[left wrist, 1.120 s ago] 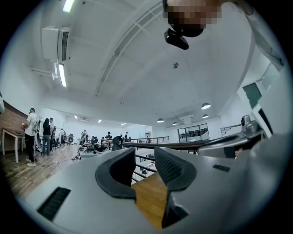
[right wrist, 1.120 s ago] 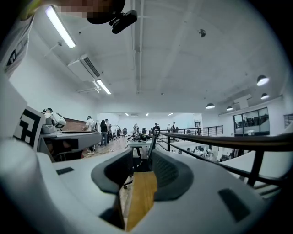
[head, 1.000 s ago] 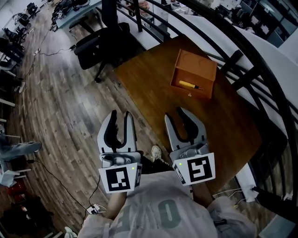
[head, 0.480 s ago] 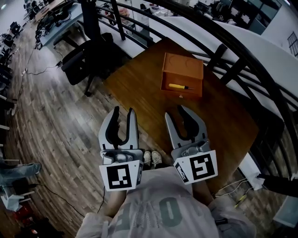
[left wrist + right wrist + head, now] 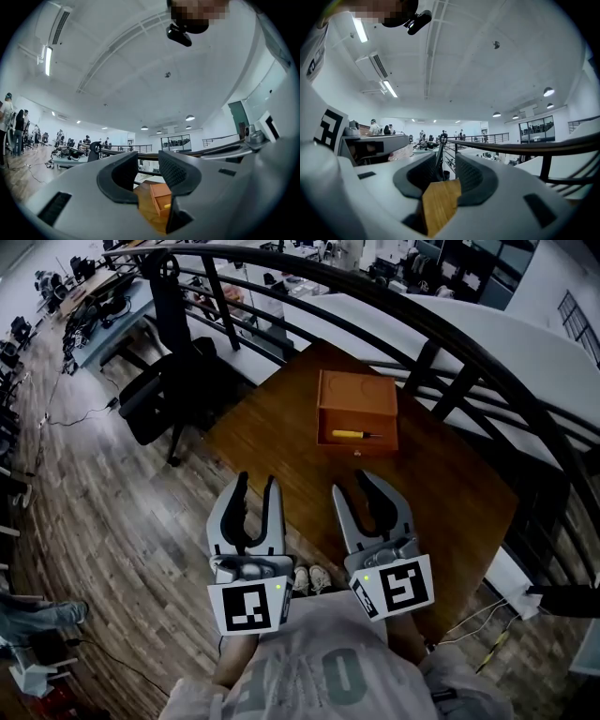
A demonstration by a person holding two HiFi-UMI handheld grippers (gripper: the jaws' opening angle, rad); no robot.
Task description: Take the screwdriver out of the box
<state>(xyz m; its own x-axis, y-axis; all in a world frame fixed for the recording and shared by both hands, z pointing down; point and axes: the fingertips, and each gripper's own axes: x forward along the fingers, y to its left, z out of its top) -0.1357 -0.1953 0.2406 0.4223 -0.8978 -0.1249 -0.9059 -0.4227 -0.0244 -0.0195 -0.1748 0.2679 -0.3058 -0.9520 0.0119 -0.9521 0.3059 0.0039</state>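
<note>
The wooden table [image 5: 450,493] runs away from the person, with the open box [image 5: 356,395] toward its far side. Both grippers hover over the near edge, well apart from the box. The left gripper [image 5: 257,482] is opening its jaws with nothing between them; the right gripper [image 5: 349,478] has its jaws apart and empty too. The screwdriver [image 5: 349,435] lies inside the box, long axis left to right, yellow handle to the left. It sits almost straight beyond the right gripper, which looks the nearer one.

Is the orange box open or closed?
Open. The box shows its inside from above, with the yellow screwdriver lying in it.
</note>
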